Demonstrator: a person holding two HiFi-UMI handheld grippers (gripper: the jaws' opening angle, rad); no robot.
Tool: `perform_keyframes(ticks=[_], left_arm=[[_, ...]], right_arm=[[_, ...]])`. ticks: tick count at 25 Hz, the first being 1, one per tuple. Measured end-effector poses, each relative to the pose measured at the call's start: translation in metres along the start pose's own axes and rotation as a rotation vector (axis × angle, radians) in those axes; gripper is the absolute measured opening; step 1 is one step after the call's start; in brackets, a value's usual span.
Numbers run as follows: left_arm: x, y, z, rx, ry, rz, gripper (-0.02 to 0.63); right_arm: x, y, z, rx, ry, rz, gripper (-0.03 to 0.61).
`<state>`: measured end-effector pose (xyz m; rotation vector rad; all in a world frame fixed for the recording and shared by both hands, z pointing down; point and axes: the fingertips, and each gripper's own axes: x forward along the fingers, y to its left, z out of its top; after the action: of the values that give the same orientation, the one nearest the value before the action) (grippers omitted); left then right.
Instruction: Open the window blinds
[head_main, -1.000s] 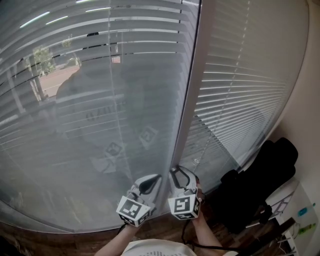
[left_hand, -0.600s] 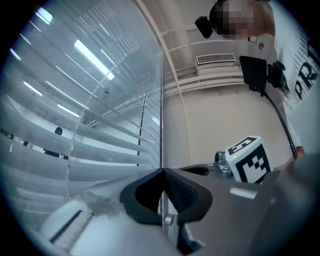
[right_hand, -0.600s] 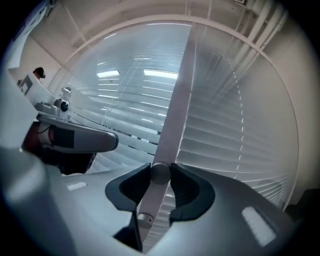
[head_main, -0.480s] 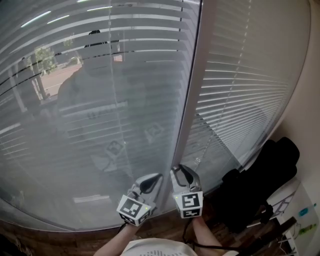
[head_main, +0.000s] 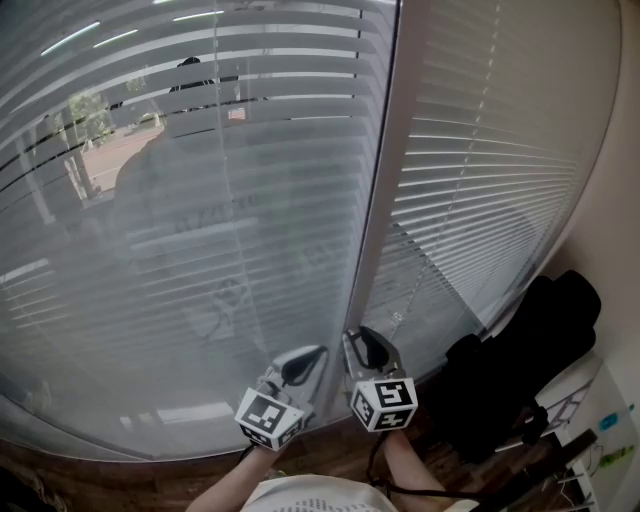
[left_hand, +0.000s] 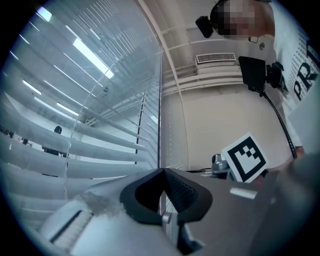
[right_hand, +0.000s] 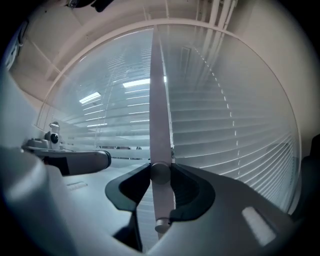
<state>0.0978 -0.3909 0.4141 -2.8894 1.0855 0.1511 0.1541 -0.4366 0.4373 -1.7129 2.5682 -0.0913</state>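
Right gripper view: the right gripper (right_hand: 160, 172) is clamped on a pale wand (right_hand: 159, 115) that runs straight up between its jaws. Just beside it, the left gripper (left_hand: 163, 171) has its jaws pressed together on nothing. Beyond both hang the window blinds (head_main: 200, 160), slats partly tilted, a tree showing through at upper left. A second blind (head_main: 480, 190) covers the right-hand pane.

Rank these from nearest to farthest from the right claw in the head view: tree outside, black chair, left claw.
From the right claw:
1. Left claw, just beside it on the left.
2. Black chair, lower right.
3. Tree, outside, far upper left.
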Motion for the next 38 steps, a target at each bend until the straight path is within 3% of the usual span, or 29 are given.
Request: perform_keyframes(ticks=[5,12,14,25,34,38], left_arm=[[0.001,-0.002,-0.002,0.005,0.008,-0.003,-0.008],[0.002,-0.003,-0.004,-0.001,0.008,-0.003,-0.008],[0.002,-0.003,-0.001,0.001,0.006,0.0,-0.008],[0.001,-0.002,-0.003,0.0,0.008,0.005,-0.008],[0.001,-0.003,-0.007,0.004,0.009,0.0,-0.008],[0.0,-0.003,-0.008,0.0,0.011,0.007,-0.008]], right_arm=[[-0.001,-0.001,0.0,0.104,-0.026,0.009,0.135],[0.0,-0.001,-0.001,0.089,-0.029,0.014,0.135],[-0.001,0.001,-0.001,0.013,-0.014,0.018,0.137],[-0.01,0.016,0.002,-0.661,0.092,-0.031,0.143],[-0.001,0.018,-0.004,-0.936,0.128,-0.043,0.136],[-0.001,0.018,-0.005,-0.979,0.115,-0.053,0.133]])
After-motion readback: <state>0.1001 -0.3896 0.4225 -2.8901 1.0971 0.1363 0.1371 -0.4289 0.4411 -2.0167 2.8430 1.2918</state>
